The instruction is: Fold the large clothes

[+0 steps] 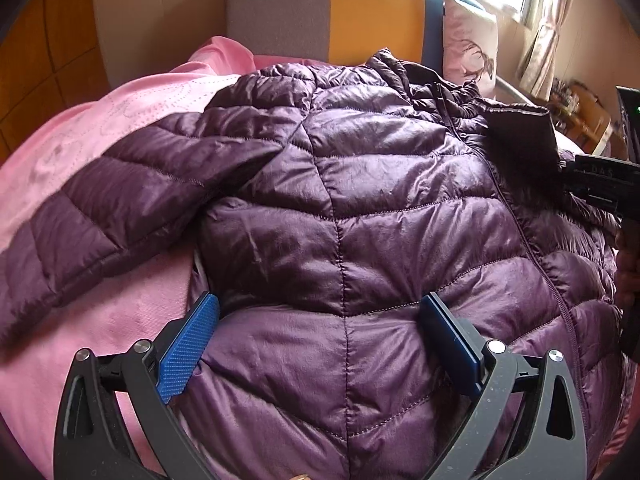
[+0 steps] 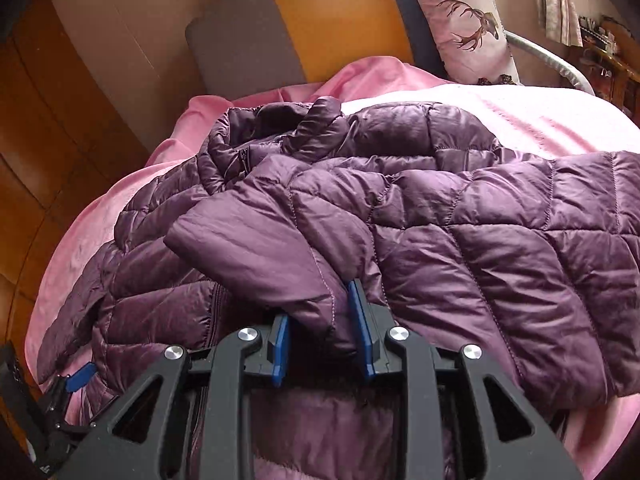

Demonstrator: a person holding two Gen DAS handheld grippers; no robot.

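A purple quilted puffer jacket (image 1: 360,184) lies front up on a pink bedspread (image 1: 100,128), one sleeve (image 1: 120,200) stretched out to the left. My left gripper (image 1: 320,320) is open, its blue pads spread over the jacket's lower hem. In the right wrist view the jacket (image 2: 480,240) fills the middle. My right gripper (image 2: 322,320) is shut on the cuff of the other sleeve (image 2: 272,252), held over the jacket's body. The right gripper shows at the right edge of the left wrist view (image 1: 600,184), and the left gripper at the lower left of the right wrist view (image 2: 76,380).
A headboard (image 1: 320,12) with grey, orange and blue panels stands behind the bed. A pale pink pillow with a deer print (image 2: 460,28) leans against it. A window with curtains (image 1: 540,20) is at the right, and wooden wall panels (image 2: 60,160) at the left.
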